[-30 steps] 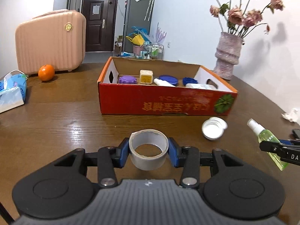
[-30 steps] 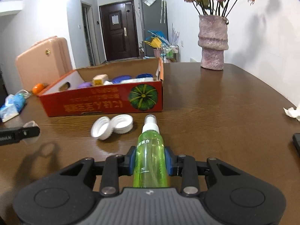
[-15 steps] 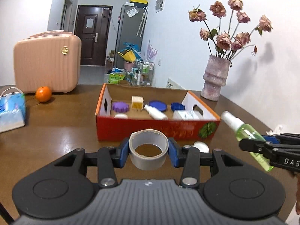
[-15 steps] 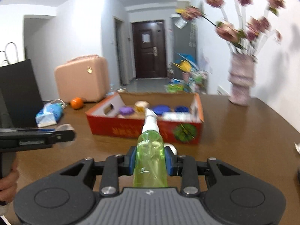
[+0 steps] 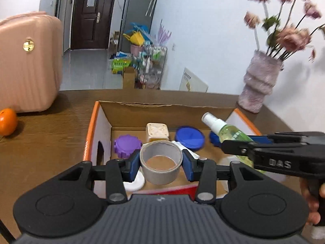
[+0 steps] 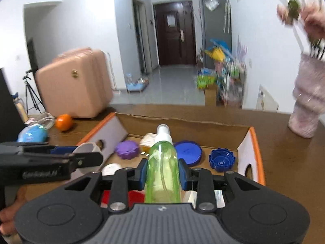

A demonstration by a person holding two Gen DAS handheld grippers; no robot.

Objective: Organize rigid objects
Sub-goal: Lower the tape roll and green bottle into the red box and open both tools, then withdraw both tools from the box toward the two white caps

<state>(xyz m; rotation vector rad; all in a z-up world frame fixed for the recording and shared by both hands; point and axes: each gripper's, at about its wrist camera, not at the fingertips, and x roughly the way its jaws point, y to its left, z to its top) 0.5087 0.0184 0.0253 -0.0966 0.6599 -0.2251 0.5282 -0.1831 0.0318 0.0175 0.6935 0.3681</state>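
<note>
I'm in a lived-in home: a wooden desk [image 5: 50, 126] with a vase of flowers [image 5: 259, 83], a pink suitcase [image 5: 26, 61], a dark front door [image 6: 172, 32] down the hall, household clutter [image 5: 142, 61] beside the fridge [image 5: 138, 10].

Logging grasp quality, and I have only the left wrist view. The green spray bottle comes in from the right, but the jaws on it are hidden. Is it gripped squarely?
Observer: Yes. In the right wrist view both blue pads of the right gripper press the sides of the green plastic spray bottle, with the nozzle pointing forward.
Reviewer: What is the dark blue thing behind the bottle in the orange-edged cardboard box?
Observer: A dark blue ribbed plastic cap, lying on the box floor beside the flat blue round lid.
Reviewer: Is there anything left of the orange fruit?
Observer: A blue tissue pack on the brown wooden table.
</note>
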